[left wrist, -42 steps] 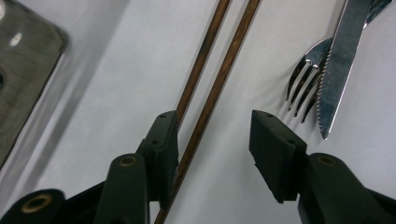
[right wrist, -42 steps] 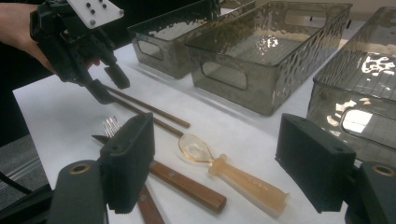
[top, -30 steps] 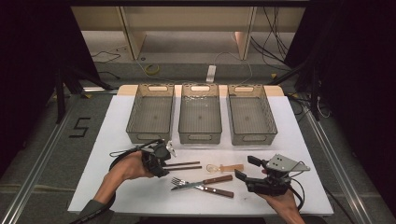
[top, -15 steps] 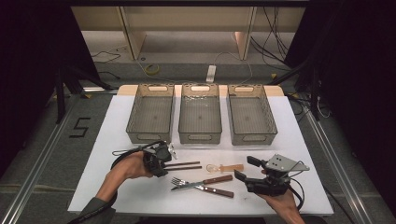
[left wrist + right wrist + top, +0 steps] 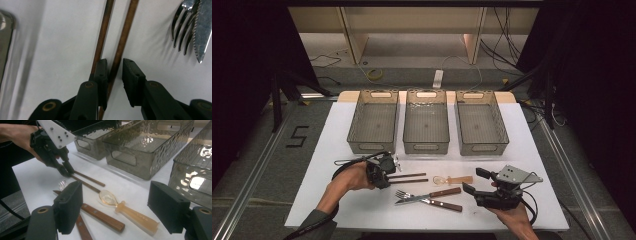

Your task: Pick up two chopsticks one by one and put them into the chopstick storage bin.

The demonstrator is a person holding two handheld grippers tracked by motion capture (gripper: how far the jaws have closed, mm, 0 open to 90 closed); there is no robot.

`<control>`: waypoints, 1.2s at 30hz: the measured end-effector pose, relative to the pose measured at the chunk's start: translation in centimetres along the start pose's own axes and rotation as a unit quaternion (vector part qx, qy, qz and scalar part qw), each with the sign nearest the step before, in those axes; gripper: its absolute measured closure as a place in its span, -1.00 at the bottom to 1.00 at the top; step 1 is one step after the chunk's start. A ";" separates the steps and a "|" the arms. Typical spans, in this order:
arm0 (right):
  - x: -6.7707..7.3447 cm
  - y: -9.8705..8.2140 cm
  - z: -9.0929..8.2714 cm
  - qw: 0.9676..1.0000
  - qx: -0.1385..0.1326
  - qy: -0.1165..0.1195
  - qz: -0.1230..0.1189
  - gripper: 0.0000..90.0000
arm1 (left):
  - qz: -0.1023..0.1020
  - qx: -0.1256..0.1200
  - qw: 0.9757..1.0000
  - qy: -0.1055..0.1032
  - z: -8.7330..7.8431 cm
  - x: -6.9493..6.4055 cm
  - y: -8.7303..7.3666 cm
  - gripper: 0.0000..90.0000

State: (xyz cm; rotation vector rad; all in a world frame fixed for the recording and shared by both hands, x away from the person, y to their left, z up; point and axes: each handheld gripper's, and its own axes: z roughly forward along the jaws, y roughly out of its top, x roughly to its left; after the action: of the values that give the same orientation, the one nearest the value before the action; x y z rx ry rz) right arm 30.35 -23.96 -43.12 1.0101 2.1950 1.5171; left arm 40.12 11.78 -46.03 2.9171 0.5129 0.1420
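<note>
Our left tongs (image 5: 115,75) have just been closing around one chopstick (image 5: 122,42), pads not yet pressing; right tongs (image 5: 115,207) stand apart.

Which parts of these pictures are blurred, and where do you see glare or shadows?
Left gripper view: the black jaws are soft, and the fork casts a grey shadow. Right gripper view: glare on the middle bin, near jaws blurred. High view: table bright, surroundings dark.

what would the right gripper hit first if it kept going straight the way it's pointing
Probably the translucent spoon: it lies on the table straight ahead between the open fingers of the right gripper. Beyond it stands the middle bin, though depth is hard to judge.
</note>
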 end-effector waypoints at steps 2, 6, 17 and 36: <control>0.0 0.0 0.0 1.000 0.001 0.001 0.000 -0.36 | 0.009 0.009 1.000 0.003 -0.1 0.1 0.0 0.65; 0.0 0.0 0.1 1.000 0.002 0.003 0.000 -0.36 | 0.011 0.012 1.000 -0.003 -0.1 0.0 0.0 0.70; 0.0 0.0 0.1 1.000 0.005 0.006 -0.002 -0.36 | 0.036 0.013 0.999 -0.008 -0.1 -0.2 -0.1 0.83; 0.2 0.0 0.2 1.000 0.010 0.013 -0.006 -0.36 | 0.039 -0.008 0.999 0.007 -1.6 -0.5 0.0 0.87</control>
State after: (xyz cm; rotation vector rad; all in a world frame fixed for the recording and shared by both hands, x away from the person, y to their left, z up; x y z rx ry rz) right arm 30.31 -23.72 -43.14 0.9878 2.2330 1.5151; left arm 39.45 11.85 -44.51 2.9224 0.3989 0.1762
